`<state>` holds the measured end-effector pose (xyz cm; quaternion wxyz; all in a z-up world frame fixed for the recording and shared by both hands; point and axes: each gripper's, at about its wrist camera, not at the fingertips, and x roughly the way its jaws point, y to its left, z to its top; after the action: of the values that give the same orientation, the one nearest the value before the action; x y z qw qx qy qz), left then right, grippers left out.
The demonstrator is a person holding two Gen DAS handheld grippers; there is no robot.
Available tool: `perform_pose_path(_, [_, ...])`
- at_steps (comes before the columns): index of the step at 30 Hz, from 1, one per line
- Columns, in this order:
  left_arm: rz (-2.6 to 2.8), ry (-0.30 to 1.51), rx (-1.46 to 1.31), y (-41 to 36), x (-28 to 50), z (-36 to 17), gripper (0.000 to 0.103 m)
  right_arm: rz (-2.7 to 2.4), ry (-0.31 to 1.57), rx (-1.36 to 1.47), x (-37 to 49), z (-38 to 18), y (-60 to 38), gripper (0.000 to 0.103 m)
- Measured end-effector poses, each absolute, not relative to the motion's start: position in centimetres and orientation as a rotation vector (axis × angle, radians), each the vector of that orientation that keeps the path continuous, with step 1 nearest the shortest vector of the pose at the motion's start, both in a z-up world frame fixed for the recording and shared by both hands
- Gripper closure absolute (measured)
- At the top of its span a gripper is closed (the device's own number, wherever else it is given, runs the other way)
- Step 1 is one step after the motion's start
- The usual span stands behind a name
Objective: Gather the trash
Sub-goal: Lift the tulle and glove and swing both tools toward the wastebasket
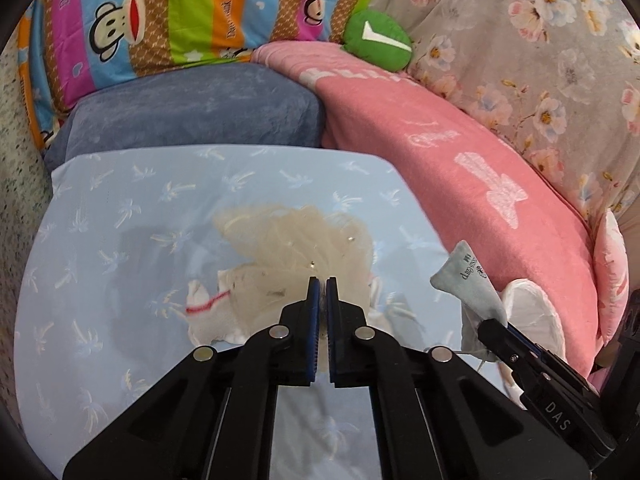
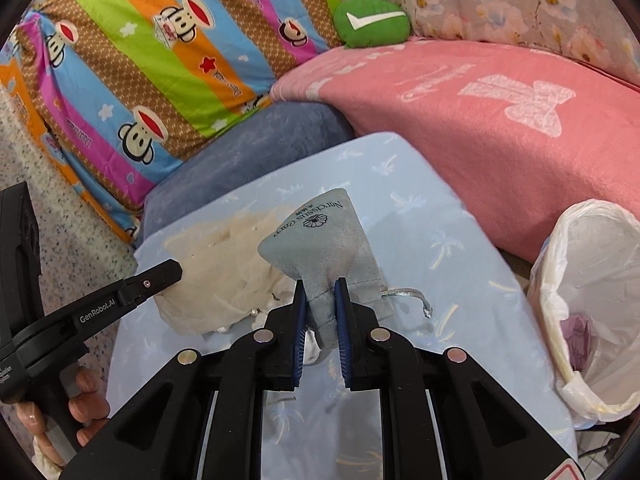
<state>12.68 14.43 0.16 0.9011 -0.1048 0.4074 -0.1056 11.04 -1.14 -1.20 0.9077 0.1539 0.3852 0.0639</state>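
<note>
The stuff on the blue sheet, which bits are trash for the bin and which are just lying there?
Part of the job:
grey pouch, pinched in the right gripper
cream netting, at the left gripper
lined bin

Just lying about:
monkey pillow
pink blanket
green cushion
blue-grey cushion

The right gripper (image 2: 321,288) is squeezed tight on the neck of a small grey pouch (image 2: 324,240). Its two blue pads (image 2: 301,320) press the cloth from both sides, and the pouch sticks up past the tips. From the left wrist camera, the right gripper (image 1: 486,326) comes in low, to the right of the pouch (image 1: 468,276).

The left gripper (image 1: 321,280) has its fingers almost shut, with only a thin gap between the blue pads (image 1: 313,308). From the right wrist camera, the left gripper (image 2: 170,270) reaches in to the left of the pouch. Bare fingers (image 2: 86,400) wrap around its black handle.
</note>
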Motion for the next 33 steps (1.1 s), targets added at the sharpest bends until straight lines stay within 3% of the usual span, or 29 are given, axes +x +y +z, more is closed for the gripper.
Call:
perform_pose_path(19, [-0.438,0.661,-0.106,4.0,9.9,9.6,0.1,0.036,0.601,0.404,5.6,5.6,-10.7,0.09])
perform_pose_path(28, [-0.558,0.632,-0.035,-2.6,8.7,11.0,0.1,-0.065,0.557,0.458,2.7,6.0,-17.2,0.09])
perform_pose_path(33, [-0.596,0.68,-0.006,-4.7,8.4,9.3,0.097,-0.117,0.559,0.485,0.9,5.0,-20.2,0.09])
